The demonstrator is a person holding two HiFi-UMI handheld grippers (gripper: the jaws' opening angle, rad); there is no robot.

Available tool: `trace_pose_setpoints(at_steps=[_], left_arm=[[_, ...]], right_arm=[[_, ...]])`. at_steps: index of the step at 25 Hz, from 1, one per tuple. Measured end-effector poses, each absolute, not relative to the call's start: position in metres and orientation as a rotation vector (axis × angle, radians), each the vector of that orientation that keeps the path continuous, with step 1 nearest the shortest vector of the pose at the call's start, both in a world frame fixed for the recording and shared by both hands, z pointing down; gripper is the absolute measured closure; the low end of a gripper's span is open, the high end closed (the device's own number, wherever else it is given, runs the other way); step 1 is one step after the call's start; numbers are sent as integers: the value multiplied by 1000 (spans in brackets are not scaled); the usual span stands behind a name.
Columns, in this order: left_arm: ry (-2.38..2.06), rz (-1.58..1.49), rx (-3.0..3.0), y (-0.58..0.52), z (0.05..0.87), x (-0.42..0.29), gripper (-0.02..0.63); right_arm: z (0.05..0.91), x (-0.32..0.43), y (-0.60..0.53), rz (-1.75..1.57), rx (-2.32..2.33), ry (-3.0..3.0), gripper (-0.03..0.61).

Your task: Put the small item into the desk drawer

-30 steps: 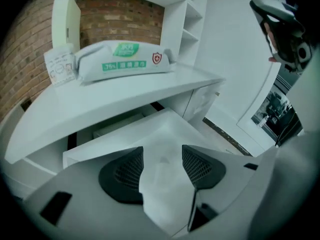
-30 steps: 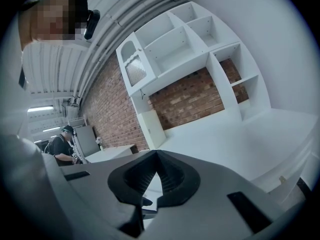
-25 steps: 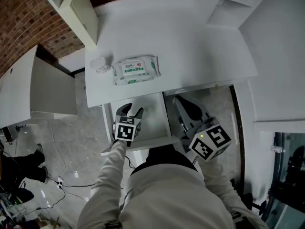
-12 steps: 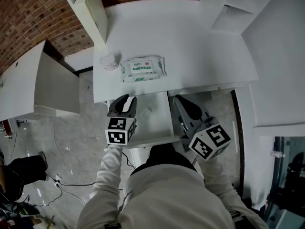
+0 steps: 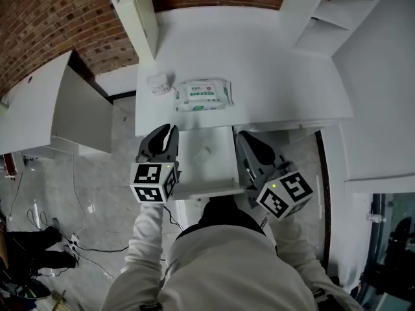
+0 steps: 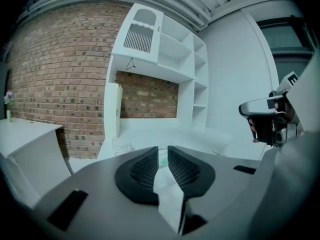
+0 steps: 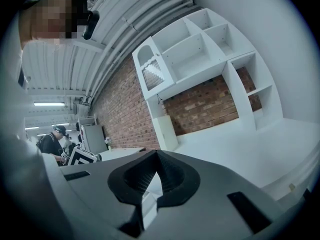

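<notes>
A brick wall point(image 5: 58, 31) and white shelving are standing behind a white worktop point(image 5: 272, 63), and under the worktop's near edge the drawer point(image 5: 207, 190) is hanging pulled out toward the person, its long axis running from the person to the wall. On the worktop a pack of wipes point(image 5: 203, 94) is lying flat with a small white tub point(image 5: 157, 83) just beside it on the left; both are sitting well back from the drawer. Inside the drawer a small pale item point(image 5: 203, 152) seems to be lying on the floor near the middle, apart from the walls, and nothing else is showing in there. So the item is probably already lying where the task wants it, and pushing the drawer shut is likely what is left. The left claw point(image 5: 166, 129) is hovering over the drawer's left wall, so the item is lying to its right and slightly nearer the person; its jaws are closing with a narrow gap between them and nothing in it. The right claw point(image 5: 245, 138) is waiting just outside the drawer's right wall, clenched and empty. Both claws are standing about equally near the drawer front.
</notes>
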State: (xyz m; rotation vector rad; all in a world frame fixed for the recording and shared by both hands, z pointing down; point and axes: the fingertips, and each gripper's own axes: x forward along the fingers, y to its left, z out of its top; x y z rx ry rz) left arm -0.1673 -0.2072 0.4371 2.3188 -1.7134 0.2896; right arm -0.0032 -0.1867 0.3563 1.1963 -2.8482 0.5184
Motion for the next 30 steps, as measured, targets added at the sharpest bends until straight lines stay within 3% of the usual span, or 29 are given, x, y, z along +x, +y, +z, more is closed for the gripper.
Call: trace_pose_setpoints(at_steps=[10,30], left_arm=[[-1798,184,2305,-177,406,-195,586],[-1883,102,2302,-125,371,-207,589]], right_arm=[[343,-17,-173,458,1161,-2871,551],[343,-14,-141,385,1190,-2857,551]])
